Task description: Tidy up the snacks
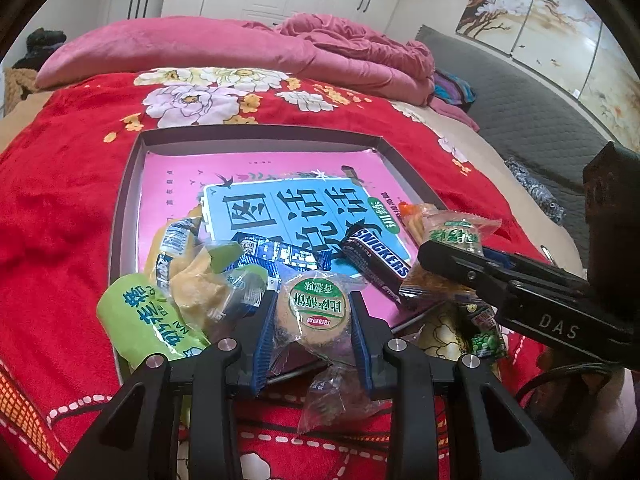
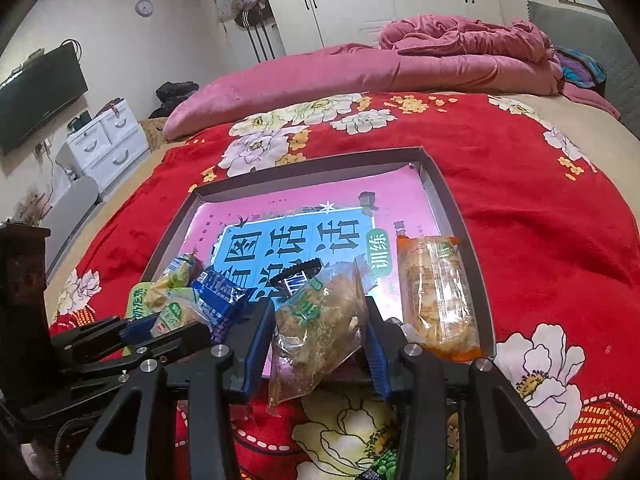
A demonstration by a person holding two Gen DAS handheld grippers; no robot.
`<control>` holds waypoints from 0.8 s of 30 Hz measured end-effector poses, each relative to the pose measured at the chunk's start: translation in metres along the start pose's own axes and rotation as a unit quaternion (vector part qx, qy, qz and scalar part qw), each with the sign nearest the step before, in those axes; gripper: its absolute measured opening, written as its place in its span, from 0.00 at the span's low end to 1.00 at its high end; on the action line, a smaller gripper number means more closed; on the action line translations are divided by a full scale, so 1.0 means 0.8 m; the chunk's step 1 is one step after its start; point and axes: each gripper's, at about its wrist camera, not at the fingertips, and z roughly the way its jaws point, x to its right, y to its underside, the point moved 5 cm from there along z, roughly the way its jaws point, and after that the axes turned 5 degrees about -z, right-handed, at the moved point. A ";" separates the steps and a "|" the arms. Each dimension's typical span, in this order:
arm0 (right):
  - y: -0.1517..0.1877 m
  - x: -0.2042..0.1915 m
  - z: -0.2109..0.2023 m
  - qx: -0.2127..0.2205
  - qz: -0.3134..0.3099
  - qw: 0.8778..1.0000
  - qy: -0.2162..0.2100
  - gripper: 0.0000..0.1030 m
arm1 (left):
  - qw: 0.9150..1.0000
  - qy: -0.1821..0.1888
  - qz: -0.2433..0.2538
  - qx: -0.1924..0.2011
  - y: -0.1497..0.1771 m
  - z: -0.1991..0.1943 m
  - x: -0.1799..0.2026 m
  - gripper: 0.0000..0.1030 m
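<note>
Left gripper (image 1: pixel 312 322) was clamped on a round cookie pack (image 1: pixel 314 312), both blue pads against its sides, low centre of the left wrist view, hanging over the near edge of the box lid (image 1: pixel 132 184). Right gripper (image 2: pixel 320 320) was closed on a clear bag of crumbly snack (image 2: pixel 320 320), low centre of its own view, also at the lid's near edge. Neither was set down yet.

The rest of the snacks sat bunched in the lid's near part: Snickers bar (image 1: pixel 376 258) centre-right, blue wrapper (image 1: pixel 280 254) mid-frame, green packet (image 1: pixel 144 320) lower left riding over the lid's rim. Orange-ended packet (image 2: pixel 438 300) lay along the lid's right wall. The lid sat on a red floral blanket (image 1: pixel 60 200).

Risks, as I judged them: both packs were slippery film, so they could slide out of the pads. The two grippers were close together; a crossing move could clip. The green packet could get nudged off onto the blanket.
</note>
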 end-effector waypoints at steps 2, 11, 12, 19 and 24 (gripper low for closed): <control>0.000 0.002 0.002 -0.002 0.002 1.000 0.004 0.43 | 1.000 0.000 0.000 0.000 0.000 0.000 0.000 0.35; -0.001 0.009 -0.003 0.002 0.013 1.000 0.008 0.49 | 1.000 0.000 -0.006 0.002 -0.002 0.001 0.000 0.37; -0.001 0.010 -0.005 0.003 0.014 1.000 0.008 0.50 | 1.000 0.000 -0.007 0.003 -0.003 0.000 -0.001 0.39; -0.004 0.013 -0.029 0.027 0.015 0.999 0.015 0.54 | 1.000 0.004 -0.014 0.004 -0.005 -0.002 -0.003 0.55; 0.001 0.024 -0.050 0.041 0.028 0.998 0.023 0.57 | 1.000 0.007 -0.010 0.009 -0.005 -0.007 0.001 0.61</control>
